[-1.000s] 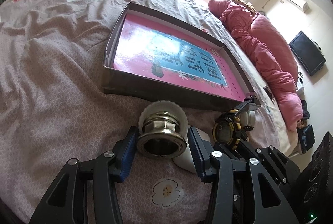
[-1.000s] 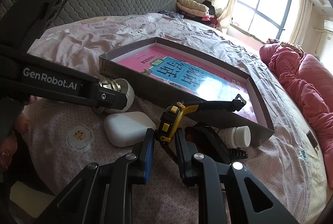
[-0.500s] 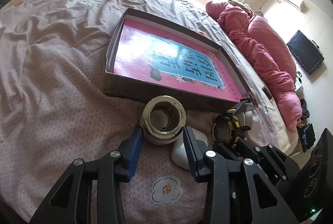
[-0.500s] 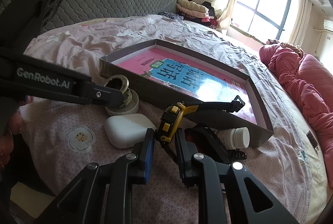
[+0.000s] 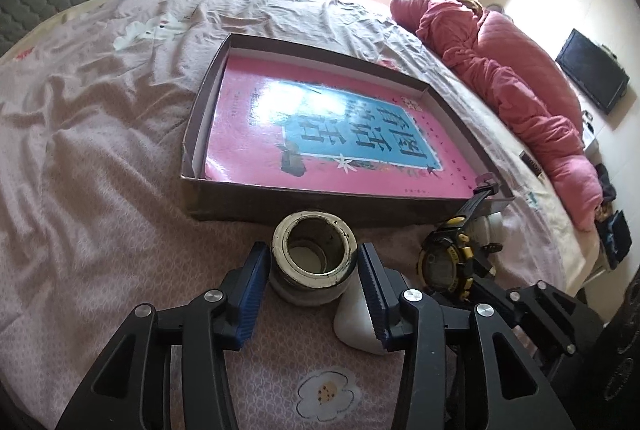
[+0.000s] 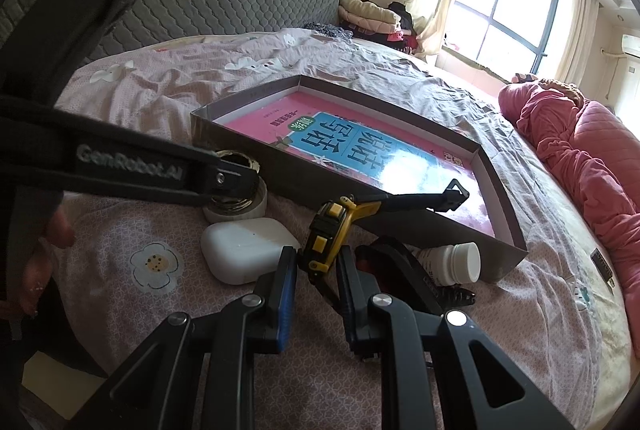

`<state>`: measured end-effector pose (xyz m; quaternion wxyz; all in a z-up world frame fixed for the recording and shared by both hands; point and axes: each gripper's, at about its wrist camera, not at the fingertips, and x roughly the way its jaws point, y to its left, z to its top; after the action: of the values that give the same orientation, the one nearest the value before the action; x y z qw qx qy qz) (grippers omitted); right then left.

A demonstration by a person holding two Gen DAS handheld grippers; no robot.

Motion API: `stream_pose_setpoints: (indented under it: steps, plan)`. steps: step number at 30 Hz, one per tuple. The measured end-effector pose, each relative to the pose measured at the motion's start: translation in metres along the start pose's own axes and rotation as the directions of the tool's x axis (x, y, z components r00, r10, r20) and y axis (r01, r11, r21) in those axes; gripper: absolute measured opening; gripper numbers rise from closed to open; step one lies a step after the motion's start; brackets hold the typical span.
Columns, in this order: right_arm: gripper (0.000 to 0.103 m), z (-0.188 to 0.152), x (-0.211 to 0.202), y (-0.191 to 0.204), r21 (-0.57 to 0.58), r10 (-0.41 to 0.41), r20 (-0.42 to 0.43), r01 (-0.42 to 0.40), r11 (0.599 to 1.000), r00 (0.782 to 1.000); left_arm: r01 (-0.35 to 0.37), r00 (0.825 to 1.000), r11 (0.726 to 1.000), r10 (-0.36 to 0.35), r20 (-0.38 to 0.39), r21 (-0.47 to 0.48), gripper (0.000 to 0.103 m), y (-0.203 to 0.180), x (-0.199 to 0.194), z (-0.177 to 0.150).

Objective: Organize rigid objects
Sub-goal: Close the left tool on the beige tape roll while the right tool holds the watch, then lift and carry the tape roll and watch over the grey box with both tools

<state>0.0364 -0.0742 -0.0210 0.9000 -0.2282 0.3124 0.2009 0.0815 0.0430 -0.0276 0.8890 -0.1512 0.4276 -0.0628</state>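
The metal pipe fitting [image 5: 313, 262] now stands upright, left gripper [image 5: 313, 288] pinching it, jaws slightly reopening; right gripper [image 6: 316, 270] clamps the watch [image 6: 334, 230]; boxing comes next.

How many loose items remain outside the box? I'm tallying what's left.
4: round metal fitting between the left tool blades; white case; black-yellow watch in right tool; white bottle. Others may be hidden.

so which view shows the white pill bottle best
The right wrist view: the white pill bottle lies on its side by the box's corner, cap and body visible. In the left wrist view only a white sliver peeks out behind the watch.
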Motion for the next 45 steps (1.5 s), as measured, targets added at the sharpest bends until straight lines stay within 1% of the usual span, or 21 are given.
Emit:
stream_pose_setpoints:
  steps: [6, 7, 14, 22, 27, 36, 41, 45]
  plan:
    - [0.021, 0.000, 0.000, 0.000, 0.001, 0.000, 0.003, 0.000, 1.000, 1.000, -0.017, 1.000, 1.000, 0.017, 0.011, 0.023, 0.047, -0.003, 0.005, 0.005]
    - [0.021, 0.001, -0.001, -0.001, 0.000, -0.001, 0.005, 0.001, 1.000, 1.000, -0.018, 1.000, 0.999, 0.018, 0.013, 0.028, 0.045, -0.003, 0.006, 0.006]
    - [0.021, 0.004, -0.011, -0.002, 0.001, -0.007, 0.051, 0.006, 1.000, 0.999, -0.001, 1.000, 1.000, 0.000, 0.026, 0.025, 0.045, -0.001, 0.003, 0.006]
    - [0.021, 0.012, -0.025, -0.004, 0.003, -0.016, 0.116, 0.016, 1.000, 0.993, 0.025, 0.998, 1.000, -0.026, 0.060, 0.006, 0.045, 0.000, -0.014, 0.008]
    - [0.021, 0.016, -0.031, -0.009, 0.027, -0.027, 0.140, 0.024, 0.999, 0.990, 0.025, 0.995, 1.000, -0.025, 0.093, 0.002, 0.045, -0.004, -0.028, 0.011]
    - [0.021, 0.027, -0.045, -0.019, 0.051, -0.069, 0.211, 0.059, 0.997, 0.975, -0.001, 0.991, 0.999, -0.003, 0.136, 0.033, 0.045, -0.015, -0.047, 0.015]
    - [0.021, 0.037, -0.044, -0.024, 0.031, -0.112, 0.246, 0.107, 0.994, 0.963, -0.005, 0.990, 0.999, -0.001, 0.142, 0.045, 0.045, -0.023, -0.049, 0.017]
    - [0.021, 0.045, -0.037, -0.033, 0.043, -0.131, 0.255, 0.124, 0.991, 0.958, -0.008, 0.988, 0.998, 0.000, 0.157, 0.054, 0.045, -0.028, -0.050, 0.024]
